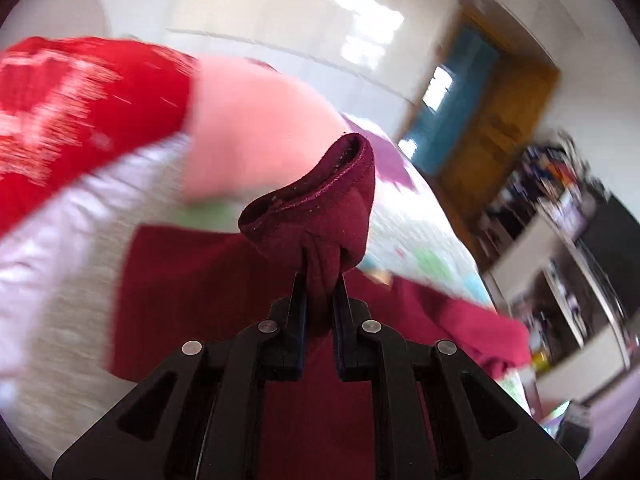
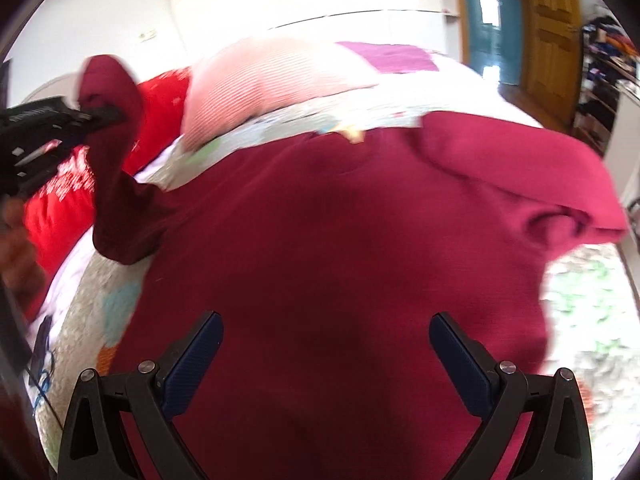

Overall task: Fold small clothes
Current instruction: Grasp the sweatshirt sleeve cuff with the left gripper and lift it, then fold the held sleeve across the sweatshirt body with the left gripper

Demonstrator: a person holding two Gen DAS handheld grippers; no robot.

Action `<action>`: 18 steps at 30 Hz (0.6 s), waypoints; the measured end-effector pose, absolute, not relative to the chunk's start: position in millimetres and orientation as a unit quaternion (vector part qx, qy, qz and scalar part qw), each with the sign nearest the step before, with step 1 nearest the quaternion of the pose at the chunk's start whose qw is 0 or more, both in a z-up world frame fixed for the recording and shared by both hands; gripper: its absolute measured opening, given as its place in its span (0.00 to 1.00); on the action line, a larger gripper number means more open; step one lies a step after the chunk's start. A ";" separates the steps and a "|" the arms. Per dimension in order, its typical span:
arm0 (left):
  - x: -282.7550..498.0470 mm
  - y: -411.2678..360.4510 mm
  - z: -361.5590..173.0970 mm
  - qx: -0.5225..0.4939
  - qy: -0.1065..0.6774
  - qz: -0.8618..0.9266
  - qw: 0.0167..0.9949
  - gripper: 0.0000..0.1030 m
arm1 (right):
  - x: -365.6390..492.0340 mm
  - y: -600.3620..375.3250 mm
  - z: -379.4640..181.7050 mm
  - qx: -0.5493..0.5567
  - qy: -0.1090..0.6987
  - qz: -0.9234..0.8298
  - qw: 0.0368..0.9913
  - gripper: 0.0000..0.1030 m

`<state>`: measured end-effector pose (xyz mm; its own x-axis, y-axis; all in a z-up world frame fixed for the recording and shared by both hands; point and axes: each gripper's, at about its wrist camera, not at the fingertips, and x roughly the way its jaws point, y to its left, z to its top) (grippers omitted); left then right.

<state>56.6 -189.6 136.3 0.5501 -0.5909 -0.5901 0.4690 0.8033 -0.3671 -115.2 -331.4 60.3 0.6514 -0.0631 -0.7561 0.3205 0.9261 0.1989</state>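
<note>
Left tool [image 1: 320, 280] clenched on sleeve cuff [image 1: 316, 216] — soft, limp knit; right tool [image 2: 326, 334] released above sweater [image 2: 320, 240] — take hems.

The garment [image 2: 340, 240] lies on the bed [image 2: 592, 320], pillow [image 2: 264, 76] behind it.

maroon garment [image 2: 320, 240] plain dark red, hemmed cuff [image 1: 320, 200] same shade | bedspread [image 2: 580, 320] white with green, blue, orange patches | red cloth [image 1: 72, 112] bright red, white flecked print | pillow [image 2: 272, 76] pale pink, fine stripes | door [image 2: 550, 20] ochre wood, teal beyond | finger pads [image 2: 192, 364] dark blue
</note>
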 end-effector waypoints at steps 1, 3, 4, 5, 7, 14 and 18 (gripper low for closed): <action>49.7 -207.2 127.3 -0.082 0.378 -0.313 0.868 0.09 | -120.9 -340.8 62.0 0.164 0.401 -0.116 0.894 1.00; 40.0 -246.8 99.1 -0.059 0.404 -0.321 0.855 0.09 | -131.9 -358.6 63.5 0.167 0.399 -0.136 0.891 1.00; 38.9 -261.7 87.7 -0.047 0.414 -0.322 0.850 0.09 | -137.6 -367.3 63.7 0.164 0.403 -0.149 0.888 1.00; 36.9 -277.1 72.8 -0.033 0.427 -0.328 0.842 0.09 | -141.1 -374.5 63.2 0.162 0.406 -0.159 0.885 1.00; 30.8 -297.6 52.9 0.010 0.443 -0.324 0.836 0.09 | -143.7 -385.2 61.7 0.164 0.410 -0.168 0.881 1.00; 18.7 -234.6 91.1 0.012 0.416 -0.335 0.845 0.50 | -122.1 -405.8 62.1 0.205 0.394 -0.137 0.885 1.00; 23.8 -174.4 114.5 0.000 0.381 -0.298 0.875 0.63 | -90.3 -405.3 59.0 0.227 0.390 -0.108 0.886 1.00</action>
